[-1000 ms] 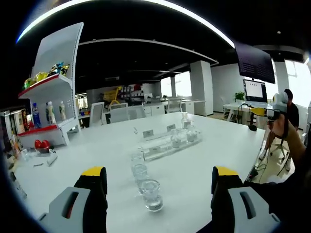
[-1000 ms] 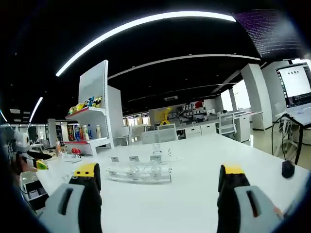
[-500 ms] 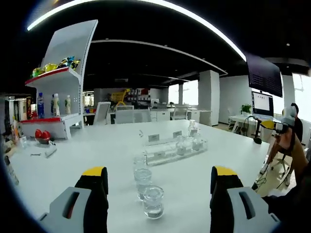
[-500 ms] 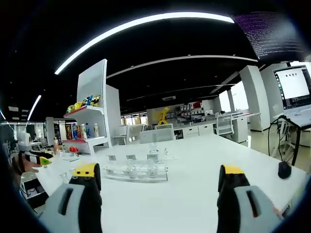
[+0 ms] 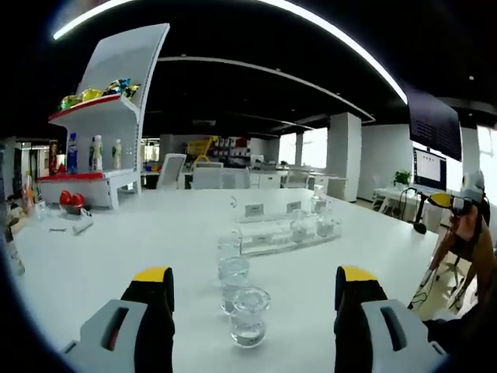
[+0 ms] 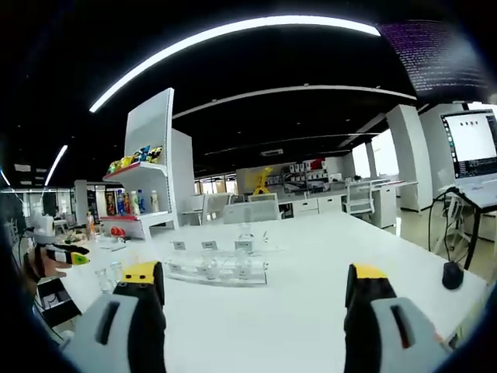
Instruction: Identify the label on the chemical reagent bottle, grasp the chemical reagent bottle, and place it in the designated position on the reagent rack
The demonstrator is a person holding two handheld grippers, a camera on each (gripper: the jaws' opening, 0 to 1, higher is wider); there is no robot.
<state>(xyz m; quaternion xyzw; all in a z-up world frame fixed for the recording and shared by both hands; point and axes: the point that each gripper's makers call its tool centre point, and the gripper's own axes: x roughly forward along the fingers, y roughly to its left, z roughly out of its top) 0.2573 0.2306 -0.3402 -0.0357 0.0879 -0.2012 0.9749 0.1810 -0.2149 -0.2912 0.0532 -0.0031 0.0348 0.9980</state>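
Three clear glass reagent bottles stand in a row on the white table in the left gripper view, the nearest one between my open left gripper's jaws. Beyond them lies the clear reagent rack with small label cards and a few bottles in it. In the right gripper view the same rack sits mid-table, ahead of my open right gripper, which holds nothing. The loose bottles show at the left there, near the other gripper held in a hand.
A white shelf unit with drinks and snacks stands at the table's far left. A person's arm with the other gripper shows at the right of the left gripper view. A black mouse lies at the table's right edge, monitors behind.
Both views have shifted slightly as the hands moved; the left gripper view now sits lower and closer to the nearest bottle. Both grippers stay open.
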